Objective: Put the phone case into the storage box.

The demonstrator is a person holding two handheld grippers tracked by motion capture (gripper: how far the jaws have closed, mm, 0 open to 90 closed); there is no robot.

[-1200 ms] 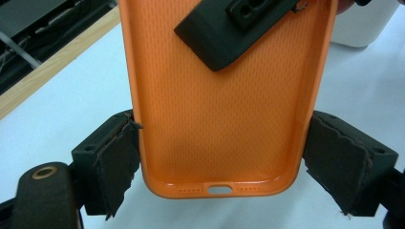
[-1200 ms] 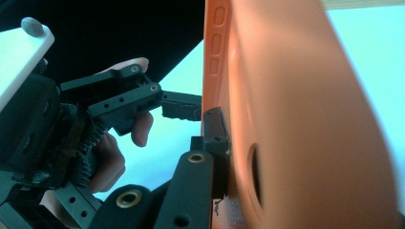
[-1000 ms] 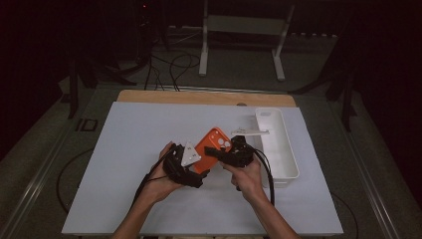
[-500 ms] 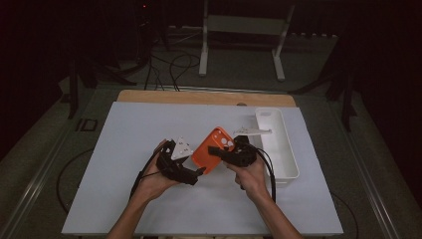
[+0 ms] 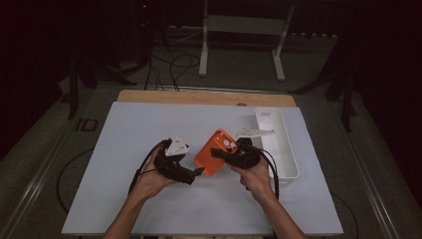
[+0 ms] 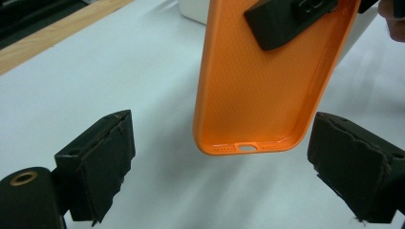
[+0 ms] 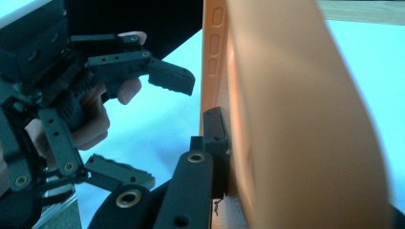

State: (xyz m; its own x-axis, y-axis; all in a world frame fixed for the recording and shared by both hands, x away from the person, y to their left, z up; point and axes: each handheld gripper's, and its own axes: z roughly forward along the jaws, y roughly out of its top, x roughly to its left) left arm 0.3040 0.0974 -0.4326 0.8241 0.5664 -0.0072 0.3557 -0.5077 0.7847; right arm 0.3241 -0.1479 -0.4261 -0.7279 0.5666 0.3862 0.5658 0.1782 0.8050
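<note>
The left gripper [image 5: 196,173] hovers just above the tabletop [image 5: 124,149] near its middle, jaws spread wide and grasping nothing. In the left gripper view, the lower end of the orange phone case [image 6: 260,90] hangs between the two open pads [image 6: 102,162] without touching either.

The orange phone case is lifted clear of the tabletop, tilted, its hollow side facing the left gripper. The right gripper [image 5: 219,153] is clenched on one long edge of the case; the right gripper view shows a pad pressed against the inner wall.

Progress, as judged: pick-up of the case is complete, and a handover or two-handed grip appears to be in preparation. The left gripper has not yet closed on the case.

Clearance: a broad bare stretch lies between the left gripper and the left tabletop edge, and more toward the far edge. On the right, the white tray [image 5: 291,159] stands near the right edge, just beside the right hand [image 5: 256,174], limiting sideways travel there. The near edge is close to both forearms.
</note>
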